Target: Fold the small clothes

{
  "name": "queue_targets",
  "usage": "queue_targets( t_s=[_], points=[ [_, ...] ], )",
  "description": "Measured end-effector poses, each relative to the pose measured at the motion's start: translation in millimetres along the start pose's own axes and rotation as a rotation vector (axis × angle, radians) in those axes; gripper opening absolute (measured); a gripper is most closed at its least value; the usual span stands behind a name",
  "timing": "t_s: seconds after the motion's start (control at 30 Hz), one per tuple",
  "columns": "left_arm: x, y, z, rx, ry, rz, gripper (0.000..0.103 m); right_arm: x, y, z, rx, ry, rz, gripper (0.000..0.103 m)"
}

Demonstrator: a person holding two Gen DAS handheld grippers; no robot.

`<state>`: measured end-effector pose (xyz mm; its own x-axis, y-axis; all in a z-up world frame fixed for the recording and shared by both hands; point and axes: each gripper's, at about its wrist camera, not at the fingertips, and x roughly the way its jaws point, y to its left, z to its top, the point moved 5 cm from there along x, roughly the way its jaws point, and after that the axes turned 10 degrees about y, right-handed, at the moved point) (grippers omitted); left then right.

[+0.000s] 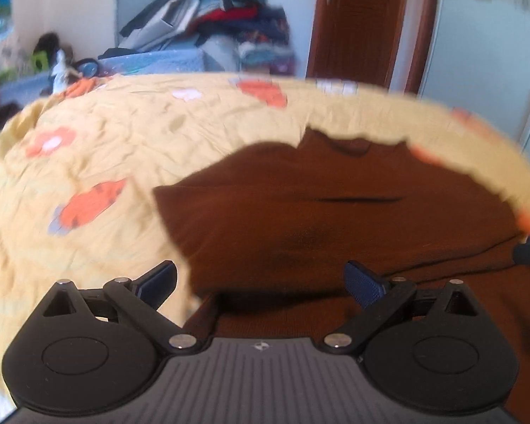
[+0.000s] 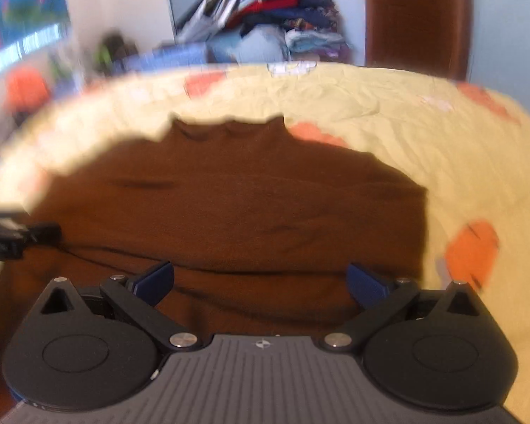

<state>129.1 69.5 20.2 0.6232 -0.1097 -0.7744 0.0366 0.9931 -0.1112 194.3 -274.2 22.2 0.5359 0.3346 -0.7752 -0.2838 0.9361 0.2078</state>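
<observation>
Your left gripper (image 1: 261, 279) and right gripper (image 2: 259, 279) both stand wide open with nothing between the jaws, each poised low over the near part of the brown top (image 1: 335, 212), which lies spread on the yellow bedspread (image 1: 106, 141) with its collar at the far end, likely so that you can take the near hem at two points. A fold line crosses the cloth just ahead of both grippers. Bare bedspread lies beyond the collar and outboard of each gripper, so room to carry the hem forward looks ample.
</observation>
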Motion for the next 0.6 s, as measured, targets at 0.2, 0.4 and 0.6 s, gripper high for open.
queue_targets(
  t_s=[0.2, 0.4, 0.6],
  points=[
    [7.5, 53.7, -23.4, -0.258, 0.107, -0.092, 0.101, -40.4, -84.8, -41.6, 0.332, -0.009, 0.103, 0.096],
    [21.5, 53.0, -3.4, -0.347, 0.083, -0.179, 0.099, -25.2, -92.5, -41.5, 0.367, 0.031, 0.148, 0.077],
    [31.6, 41.6, 8.8, -0.274, 0.101, -0.096, 0.016, -3.7, -71.6, -23.2, 0.155, 0.087, 0.000, 0.013]
  ],
)
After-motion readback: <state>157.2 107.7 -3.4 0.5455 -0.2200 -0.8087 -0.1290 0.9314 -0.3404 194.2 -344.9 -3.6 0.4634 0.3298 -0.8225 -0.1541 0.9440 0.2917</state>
